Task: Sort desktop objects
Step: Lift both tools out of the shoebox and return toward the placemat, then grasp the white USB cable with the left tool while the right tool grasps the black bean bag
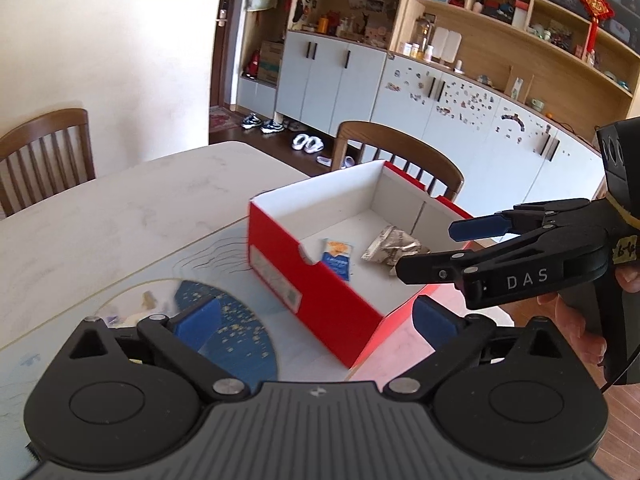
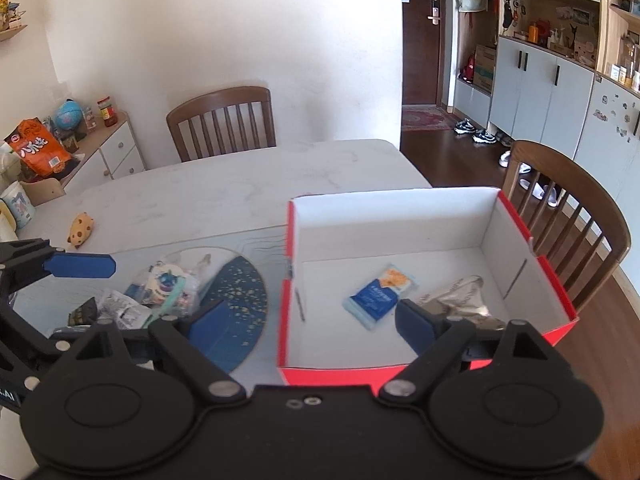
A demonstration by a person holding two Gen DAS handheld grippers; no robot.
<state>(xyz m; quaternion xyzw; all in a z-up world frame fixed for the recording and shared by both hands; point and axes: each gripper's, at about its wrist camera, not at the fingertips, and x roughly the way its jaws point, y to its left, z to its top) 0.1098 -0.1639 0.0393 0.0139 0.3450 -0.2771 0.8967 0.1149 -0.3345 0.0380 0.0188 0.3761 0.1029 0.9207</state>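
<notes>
We have both tools wide open and empty: the left gripper (image 1: 316, 316) and the right gripper (image 2: 310, 322) each hold nothing between the blue pads. The red box (image 2: 286, 292) sits on the marble table (image 2: 224, 188), already holding a blue packet (image 2: 378, 294) and a crumpled silver wrapper (image 2: 460, 298). What is left to sort, we judge, is the heap of small packets (image 2: 160, 292) on the round blue mat (image 2: 236, 312), just beside the box's left wall. That heap lies to the left of the right gripper, and the left gripper, seen at the frame's left edge there, is the nearer one. The heap shows no clear long axis. The right wrist view shows the heap plainly; in the left wrist view it is mostly hidden behind the fingers. A small spotted toy (image 2: 81, 230) lies well apart, seen only from the right wrist.
</notes>
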